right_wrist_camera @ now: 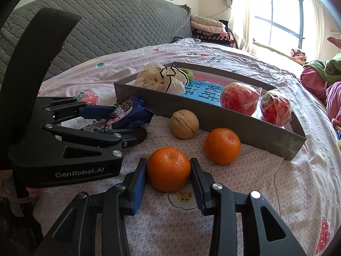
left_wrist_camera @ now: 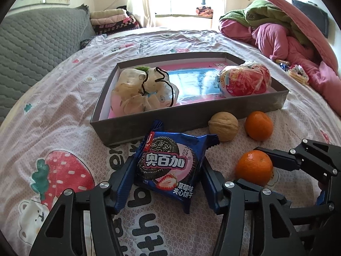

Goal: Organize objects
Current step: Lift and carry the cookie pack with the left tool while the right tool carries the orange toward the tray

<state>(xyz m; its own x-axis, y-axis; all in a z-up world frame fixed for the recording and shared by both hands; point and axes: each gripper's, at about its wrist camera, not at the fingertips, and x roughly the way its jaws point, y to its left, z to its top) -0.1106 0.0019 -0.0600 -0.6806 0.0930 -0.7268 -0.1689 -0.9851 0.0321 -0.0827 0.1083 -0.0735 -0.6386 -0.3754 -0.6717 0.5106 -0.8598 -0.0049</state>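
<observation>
Orange against a pink printed bedsheet (right_wrist_camera: 277, 192), a mandarin (right_wrist_camera: 168, 169) sits pinched between the blue pads of the right gripper (right_wrist_camera: 168, 181), its jaws pressed onto the fruit's sides. At nine o'clock from it, the left gripper (left_wrist_camera: 166, 177) brackets a blue cookie packet (left_wrist_camera: 170, 166), the pads touching its crinkled edges. A walnut (right_wrist_camera: 184, 123) and a second mandarin (right_wrist_camera: 222, 145) lie at twelve and one o'clock, just beside the grey tray (right_wrist_camera: 234, 123) that holds wrapped red fruit (right_wrist_camera: 237, 101) and a drawstring pouch (right_wrist_camera: 162, 79).
</observation>
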